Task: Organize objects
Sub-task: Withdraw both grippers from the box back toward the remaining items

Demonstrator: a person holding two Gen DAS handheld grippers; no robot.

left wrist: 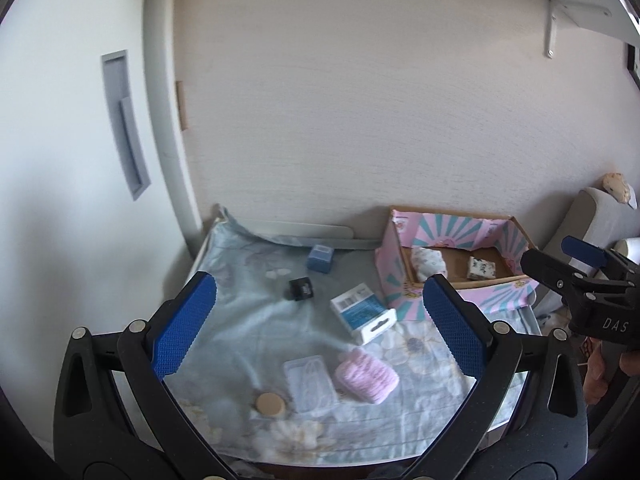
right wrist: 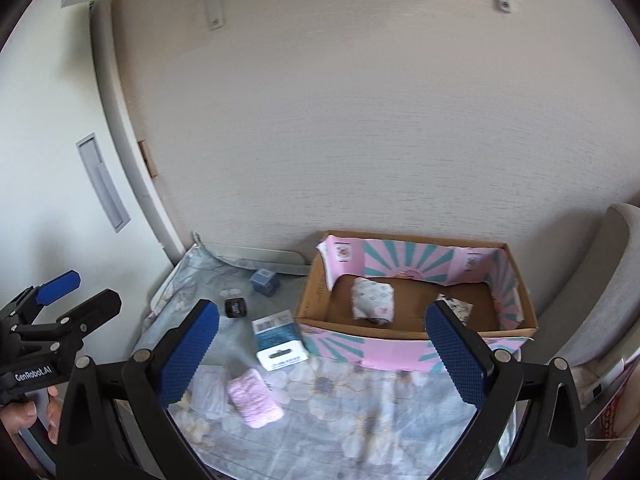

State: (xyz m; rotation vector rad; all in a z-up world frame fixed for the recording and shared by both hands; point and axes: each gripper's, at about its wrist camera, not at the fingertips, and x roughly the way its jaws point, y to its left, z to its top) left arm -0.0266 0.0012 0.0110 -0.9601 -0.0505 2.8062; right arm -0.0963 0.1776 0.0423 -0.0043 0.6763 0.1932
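Note:
On the floral cloth lie a pink knitted piece, a clear plastic pack, a tan round disc, a blue-and-white carton, a small black item and a small blue box. At the back right stands a pink-lined cardboard box; it holds a white rolled cloth and a floral piece. Left gripper and right gripper hover open and empty above the near edge.
A plain wall runs behind the table. A white door with a recessed grey handle is at the left. A grey chair stands to the right of the box. A shelf bracket hangs overhead. A hand holds the left gripper.

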